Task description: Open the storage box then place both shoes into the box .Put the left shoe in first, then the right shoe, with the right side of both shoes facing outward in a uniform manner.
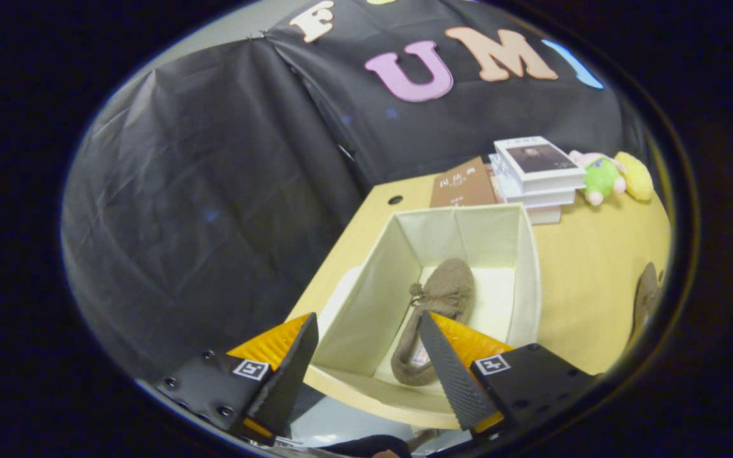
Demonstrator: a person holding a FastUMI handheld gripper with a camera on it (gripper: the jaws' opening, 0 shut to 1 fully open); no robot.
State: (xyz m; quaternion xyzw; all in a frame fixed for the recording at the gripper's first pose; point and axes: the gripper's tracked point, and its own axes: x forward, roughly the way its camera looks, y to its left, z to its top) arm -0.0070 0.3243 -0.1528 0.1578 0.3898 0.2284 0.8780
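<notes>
Fingers of the gripper sit nearest, spread wide apart with nothing held between them. Just past them is the open storage box, a pale cloth box standing on a wooden table. One brown shoe lies on the floor of the box, close to the right finger, with its toe pointing away toward the far wall of the box. A second brown shoe lies on the table, well off to the right of the box. Beyond the box a brown book lies flat, and next to it is a stack of white books. Beside the stack rests a soft toy, green, pink and yellow.
</notes>
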